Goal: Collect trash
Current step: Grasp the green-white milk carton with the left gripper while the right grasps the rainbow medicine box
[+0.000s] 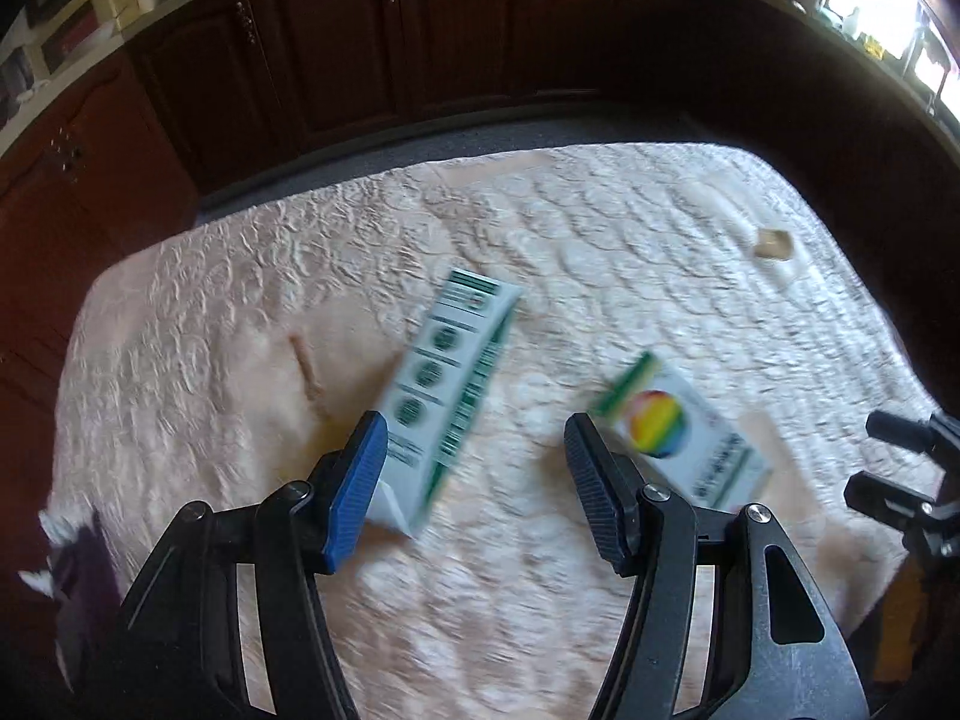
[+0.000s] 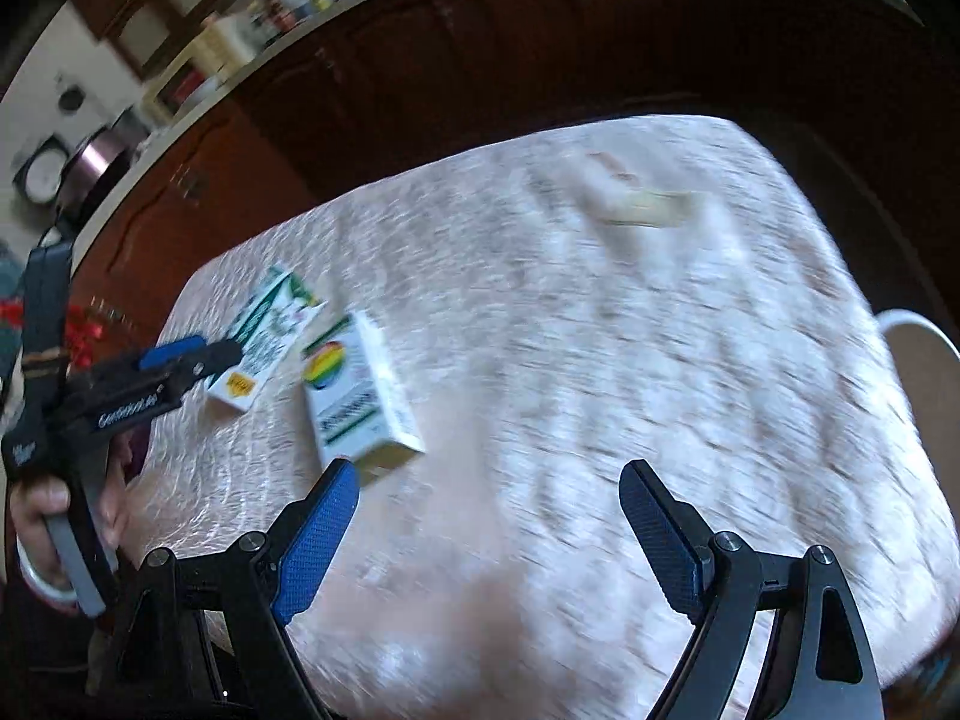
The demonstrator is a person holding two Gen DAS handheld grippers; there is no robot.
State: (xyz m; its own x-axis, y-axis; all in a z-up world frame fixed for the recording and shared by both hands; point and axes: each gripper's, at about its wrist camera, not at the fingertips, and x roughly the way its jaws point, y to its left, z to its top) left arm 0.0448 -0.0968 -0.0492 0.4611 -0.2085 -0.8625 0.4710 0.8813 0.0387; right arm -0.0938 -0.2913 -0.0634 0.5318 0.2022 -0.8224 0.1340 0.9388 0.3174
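Two pieces of trash lie on a table under a pale embossed cloth (image 1: 240, 300). One is a long green-and-white carton (image 1: 444, 384) (image 2: 264, 336). The other is a white box with a rainbow ball print (image 1: 678, 432) (image 2: 354, 396). A small tan scrap (image 1: 774, 243) (image 2: 648, 207) lies farther back. My left gripper (image 1: 474, 468) (image 2: 219, 351) hovers open, and the carton lies just beyond its blue finger. My right gripper (image 2: 489, 516) (image 1: 876, 459) is open wide, and the rainbow box sits just past its blue left finger. Neither gripper holds anything.
A thin wooden stick (image 1: 306, 369) lies left of the carton. Dark wooden cabinets (image 1: 360, 60) under a cluttered counter run behind the table. A person's hand (image 2: 36, 504) holds the left gripper's handle. A white rounded object (image 2: 918, 342) stands off the table's right edge.
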